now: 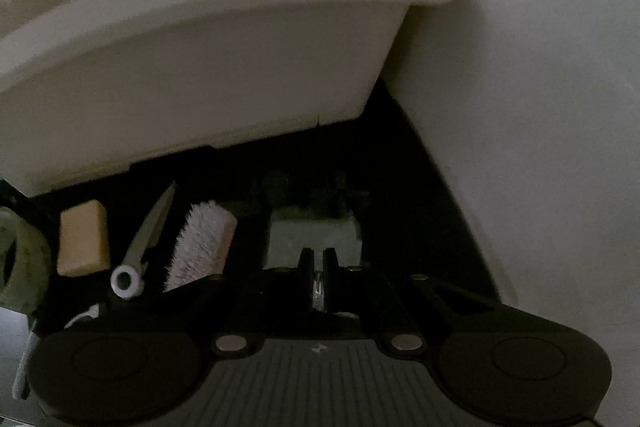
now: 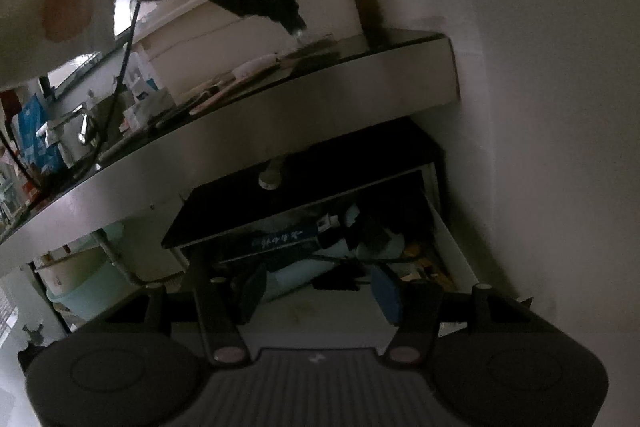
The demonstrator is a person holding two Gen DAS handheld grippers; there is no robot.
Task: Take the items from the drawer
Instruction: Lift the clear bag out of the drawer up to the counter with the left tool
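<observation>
My left gripper is shut on a small shiny metal item and holds it low over a pale block on the black desktop. From the right wrist view, the left gripper is up on the desktop, tips down. My right gripper is open and empty, just above the open drawer. The drawer holds a dark printed box, a light blue tube, cables and other small items.
On the desktop lie a tan eraser, scissors, a white brush and a tape roll. A white plastic bin stands behind them. A white wall is on the right. A round drawer knob sticks out.
</observation>
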